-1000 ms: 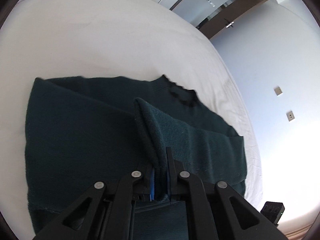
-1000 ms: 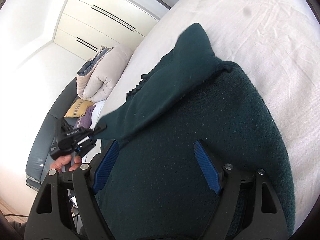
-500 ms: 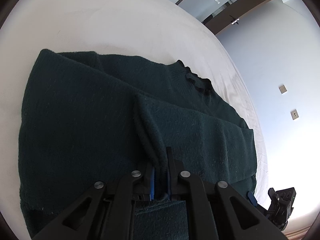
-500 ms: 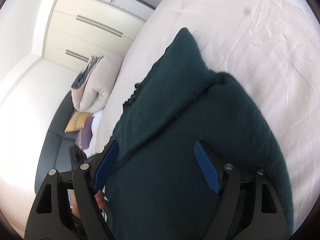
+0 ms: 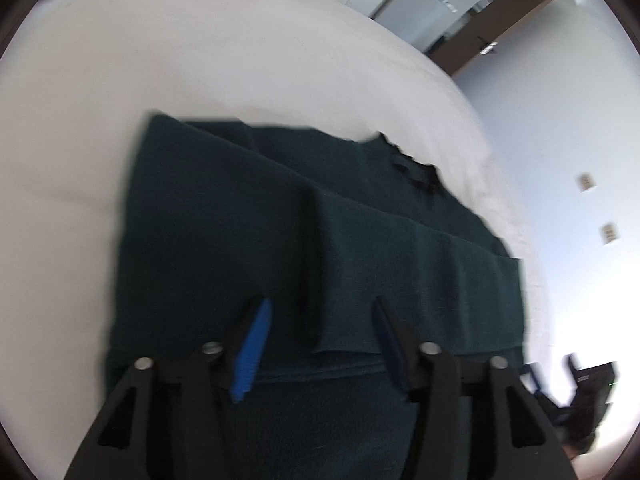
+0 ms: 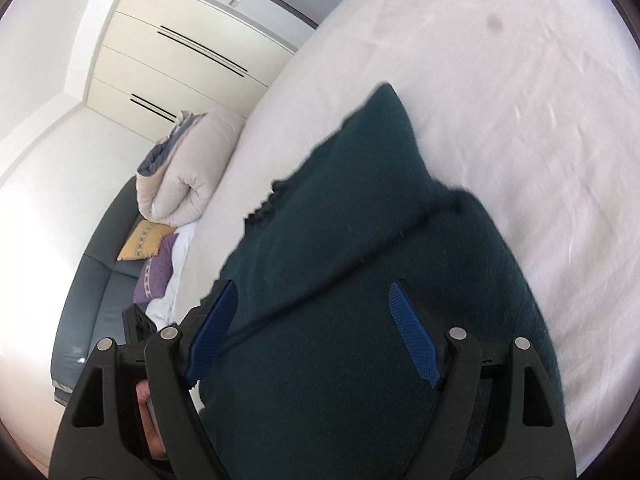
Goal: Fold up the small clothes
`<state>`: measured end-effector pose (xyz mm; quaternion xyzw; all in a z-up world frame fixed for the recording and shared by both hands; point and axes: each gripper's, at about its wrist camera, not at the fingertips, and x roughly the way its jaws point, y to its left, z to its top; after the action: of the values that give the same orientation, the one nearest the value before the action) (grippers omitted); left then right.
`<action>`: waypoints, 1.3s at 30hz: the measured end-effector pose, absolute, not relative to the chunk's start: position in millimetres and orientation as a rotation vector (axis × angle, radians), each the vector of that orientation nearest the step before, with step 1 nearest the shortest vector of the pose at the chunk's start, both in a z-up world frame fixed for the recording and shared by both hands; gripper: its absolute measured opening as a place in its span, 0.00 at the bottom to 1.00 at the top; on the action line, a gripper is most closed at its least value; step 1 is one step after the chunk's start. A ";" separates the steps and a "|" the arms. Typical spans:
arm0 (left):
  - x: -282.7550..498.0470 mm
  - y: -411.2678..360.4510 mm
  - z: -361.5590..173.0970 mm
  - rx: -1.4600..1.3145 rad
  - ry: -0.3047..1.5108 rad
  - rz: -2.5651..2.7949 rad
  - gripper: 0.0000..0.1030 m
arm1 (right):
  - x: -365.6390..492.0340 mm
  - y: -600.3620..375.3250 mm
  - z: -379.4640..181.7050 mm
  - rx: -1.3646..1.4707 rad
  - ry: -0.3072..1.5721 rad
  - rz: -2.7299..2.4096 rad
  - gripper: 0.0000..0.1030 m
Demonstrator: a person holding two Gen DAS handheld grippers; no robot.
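As the left gripper [image 5: 320, 344] lets go, its jaws are opening: half a second ago they were pinched hard on a raised ridge of the sweater [image 5: 312, 248], now the blue pads stand apart with the folded edge lying loose between them, not pressed. The ridge has dropped flat onto the body of the garment. Reads as a sleeve or side panel just laid across and released, so one fold looks done.

Right gripper [image 6: 314, 332]: jaws spread wide, nothing pinched, hanging over the near end of the sweater. Same spread as a second ago.

Sweater: dark green knit, thick and fuzzy, lying on the white bed [image 5: 200, 60], near its edge. Scalloped neckline visible at the far end. Folded panel makes a long diagonal step across the top layer; its free edge shows as a straight hem just ahead of the left jaws. Outline roughly rectangular, still long, so a crosswise fold probably remains.

Left view blurred by motion. Beyond the bed: rolled duvet [image 6: 188, 168], cushions, wardrobe.
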<state>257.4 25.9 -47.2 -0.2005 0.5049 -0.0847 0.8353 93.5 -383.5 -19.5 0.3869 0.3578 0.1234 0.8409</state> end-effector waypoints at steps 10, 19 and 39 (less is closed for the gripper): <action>272.9 -31.3 -25.7 -0.066 0.881 -0.187 0.59 | 195.1 -420.2 -17.3 0.991 0.765 0.312 0.75; 281.9 -32.2 -69.2 -0.048 0.938 -0.202 0.64 | 217.6 -434.1 -46.4 0.980 0.875 0.300 0.72; 70.9 107.3 -39.1 -0.360 0.980 -0.128 0.95 | -6.6 -412.1 7.1 0.633 0.930 0.256 0.74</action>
<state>70.9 107.3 -39.1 -0.1718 0.4677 -0.0612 0.8648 -6.6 -412.1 7.1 0.2991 0.4396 0.1212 0.8382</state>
